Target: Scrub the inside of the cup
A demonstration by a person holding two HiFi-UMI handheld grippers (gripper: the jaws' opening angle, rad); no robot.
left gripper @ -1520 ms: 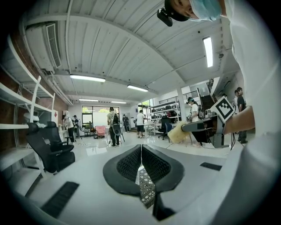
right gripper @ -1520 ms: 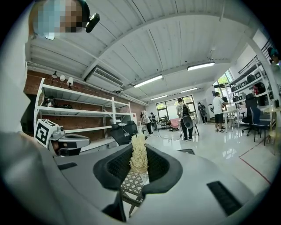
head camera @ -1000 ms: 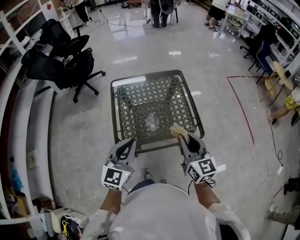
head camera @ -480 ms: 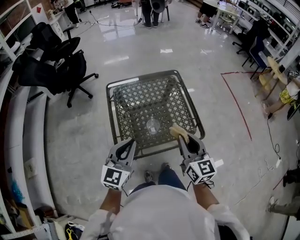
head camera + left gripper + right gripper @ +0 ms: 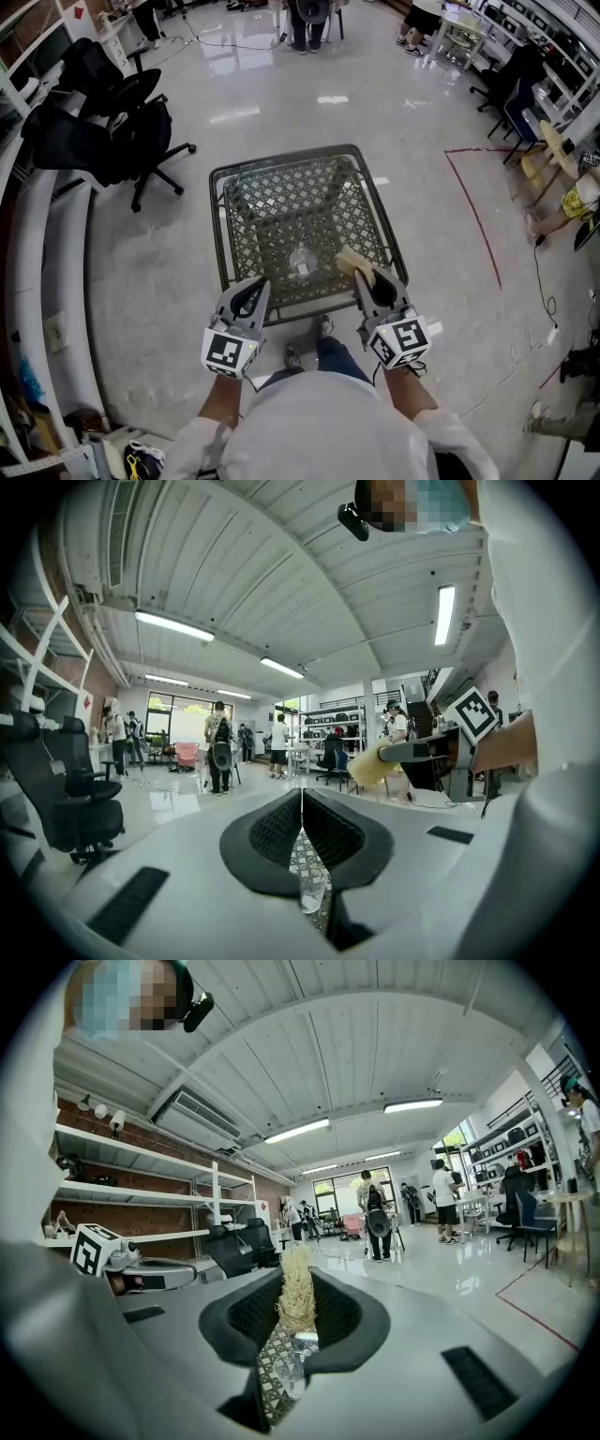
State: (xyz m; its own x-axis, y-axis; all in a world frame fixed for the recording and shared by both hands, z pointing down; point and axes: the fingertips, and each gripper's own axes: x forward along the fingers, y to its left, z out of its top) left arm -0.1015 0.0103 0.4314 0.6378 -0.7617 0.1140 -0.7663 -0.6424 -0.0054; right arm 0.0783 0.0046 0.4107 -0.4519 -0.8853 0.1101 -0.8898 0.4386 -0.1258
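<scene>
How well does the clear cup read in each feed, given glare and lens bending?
Head view: sharp, but the clear cup barely stands out on the grey lattice table; lamp glare on the glossy floor. Left gripper view and right gripper view: strong fisheye bending, black corners, cup partly hidden.

Cup (image 5: pixel 310 893) partly behind left gripper (image 5: pixel 302 808)
</scene>
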